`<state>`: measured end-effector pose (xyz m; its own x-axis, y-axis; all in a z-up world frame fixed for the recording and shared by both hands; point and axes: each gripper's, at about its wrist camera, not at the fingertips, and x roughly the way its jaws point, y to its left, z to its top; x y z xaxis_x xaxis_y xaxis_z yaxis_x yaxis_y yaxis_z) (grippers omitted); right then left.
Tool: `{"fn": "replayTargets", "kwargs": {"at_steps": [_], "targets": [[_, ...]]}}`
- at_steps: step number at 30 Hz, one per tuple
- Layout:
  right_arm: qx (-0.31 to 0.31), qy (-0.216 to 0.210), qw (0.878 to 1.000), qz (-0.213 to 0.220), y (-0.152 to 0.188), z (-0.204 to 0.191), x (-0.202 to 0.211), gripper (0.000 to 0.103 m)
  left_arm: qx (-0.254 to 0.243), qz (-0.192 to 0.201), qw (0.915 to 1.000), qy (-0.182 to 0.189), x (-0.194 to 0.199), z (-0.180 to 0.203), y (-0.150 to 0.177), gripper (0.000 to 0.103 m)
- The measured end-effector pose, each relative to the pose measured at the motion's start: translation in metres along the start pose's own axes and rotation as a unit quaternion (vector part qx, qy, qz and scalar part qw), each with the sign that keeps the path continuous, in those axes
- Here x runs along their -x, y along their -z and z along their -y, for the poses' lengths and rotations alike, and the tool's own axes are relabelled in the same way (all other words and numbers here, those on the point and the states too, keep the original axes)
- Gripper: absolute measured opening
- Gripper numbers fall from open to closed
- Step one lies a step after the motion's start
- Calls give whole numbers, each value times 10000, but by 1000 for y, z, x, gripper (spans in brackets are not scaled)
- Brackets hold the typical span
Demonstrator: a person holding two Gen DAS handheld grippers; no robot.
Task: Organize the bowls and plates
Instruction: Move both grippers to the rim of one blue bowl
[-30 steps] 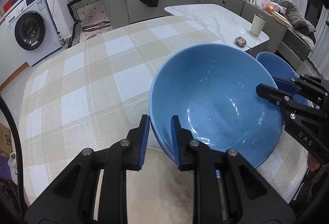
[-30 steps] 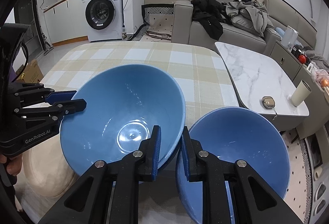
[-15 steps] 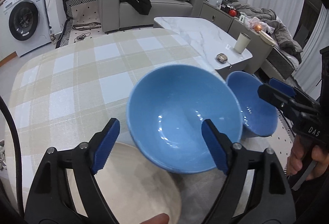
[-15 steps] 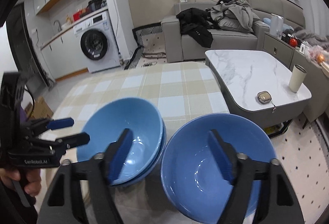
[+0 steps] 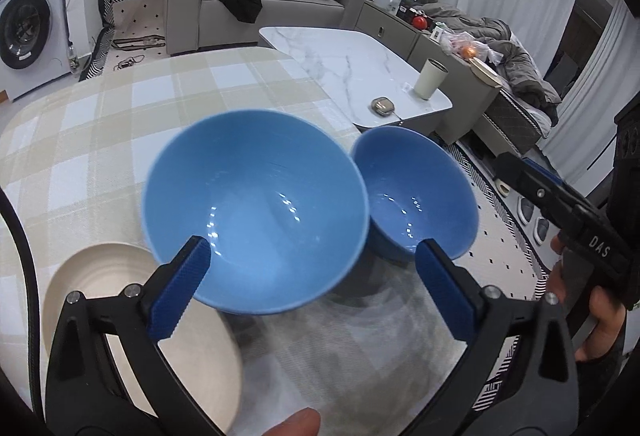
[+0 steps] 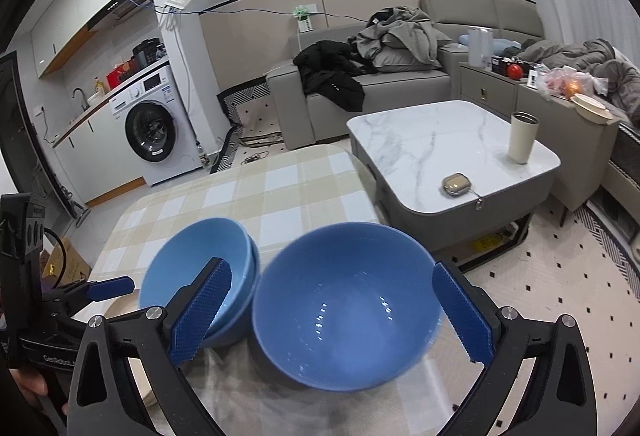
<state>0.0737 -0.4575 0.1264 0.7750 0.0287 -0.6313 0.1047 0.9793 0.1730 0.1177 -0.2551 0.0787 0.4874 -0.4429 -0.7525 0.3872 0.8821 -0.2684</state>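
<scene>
Two nested blue bowls [image 5: 256,212] stand on the checked tablecloth [image 5: 168,96]; they also show in the right wrist view [image 6: 200,272]. A single blue bowl [image 5: 416,196] stands just right of them near the table edge, large in the right wrist view [image 6: 344,316]. A cream plate [image 5: 100,288] lies at the front left. My left gripper [image 5: 308,290] is open and empty, just behind the nested bowls. My right gripper [image 6: 332,316] is open and empty, straddling the single bowl without touching it.
A marble coffee table [image 6: 440,152] with a cup [image 6: 522,138] and a small case [image 6: 456,184] stands to the right of the dining table. A sofa with clothes [image 6: 360,88] and a washing machine [image 6: 154,128] are behind.
Both grippers opened and let go of the bowl they held by its rim. It now rests nested in the left bowl. Both grippers drew back and up.
</scene>
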Motion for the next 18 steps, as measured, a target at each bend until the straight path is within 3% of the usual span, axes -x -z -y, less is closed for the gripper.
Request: {"fn": "replayTargets", "kwargs": {"at_steps": [10,14,18], "targets": [[-314,301,9990,68,14,37,22,102,-67,-239,9989,407,-8,40,9,101],[-487,345,9982,109,21,53,27,102,-177,-367,9969,667,-9,56,12,82],[-665,410,9969,76,25,65,27,102,-312,-471,9940,932,-12,72,17,72]]}}
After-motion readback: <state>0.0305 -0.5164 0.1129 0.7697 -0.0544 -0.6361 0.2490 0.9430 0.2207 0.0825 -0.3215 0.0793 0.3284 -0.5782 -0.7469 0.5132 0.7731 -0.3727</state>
